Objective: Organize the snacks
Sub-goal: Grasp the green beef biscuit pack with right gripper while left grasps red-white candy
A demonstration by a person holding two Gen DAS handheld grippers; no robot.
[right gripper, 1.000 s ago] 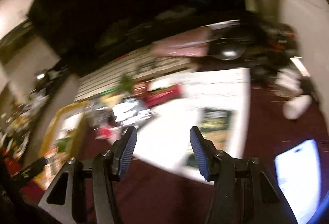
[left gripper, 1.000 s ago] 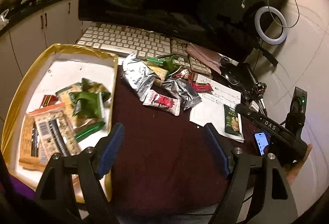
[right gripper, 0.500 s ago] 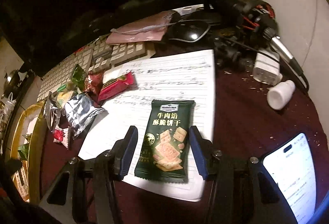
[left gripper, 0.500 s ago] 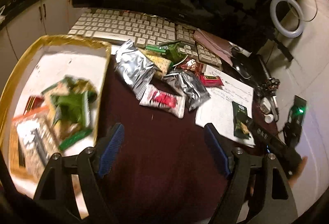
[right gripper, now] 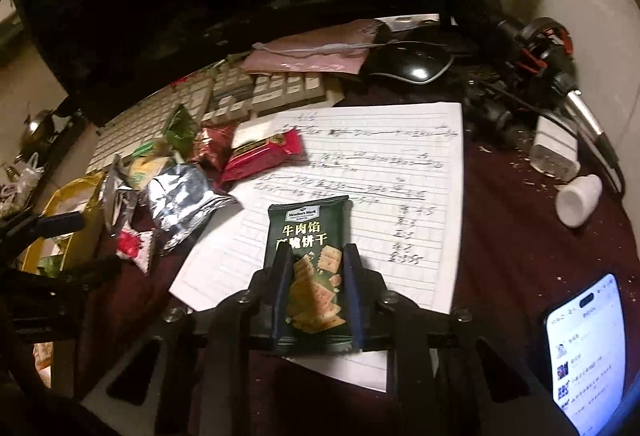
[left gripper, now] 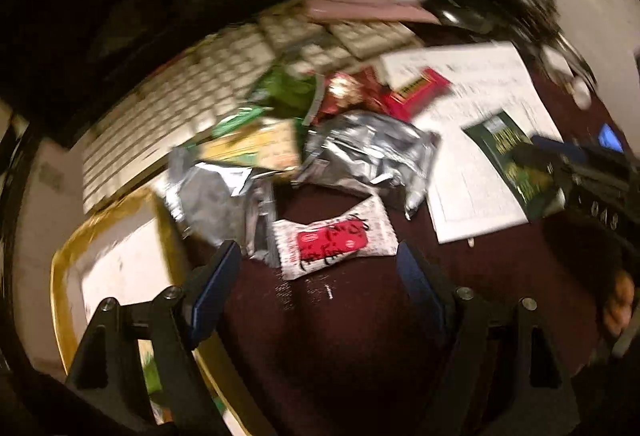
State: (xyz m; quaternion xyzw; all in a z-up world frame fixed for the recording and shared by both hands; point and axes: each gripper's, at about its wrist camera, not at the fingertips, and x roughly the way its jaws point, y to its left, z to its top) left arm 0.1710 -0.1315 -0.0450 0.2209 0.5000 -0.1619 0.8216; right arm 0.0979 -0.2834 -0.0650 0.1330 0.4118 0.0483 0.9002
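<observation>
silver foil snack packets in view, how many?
2. One crinkled silver foil packet lies beside the lined paper sheet; the other silver foil packet sits left of it, near the gold-rimmed tray. More may be buried.

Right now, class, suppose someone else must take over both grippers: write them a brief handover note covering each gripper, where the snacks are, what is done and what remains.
Right gripper: jaws have just closed on the dark green cracker packet, which lies on the lined paper.
Left gripper: jaws open, empty, above the red-and-white snack packet; that view is blurred.
Done: some snacks lie in the gold-rimmed tray.
Left: move the cracker packet to the tray, then the loose pile by the keyboard: silver foil packets, red packet, green packets.
</observation>
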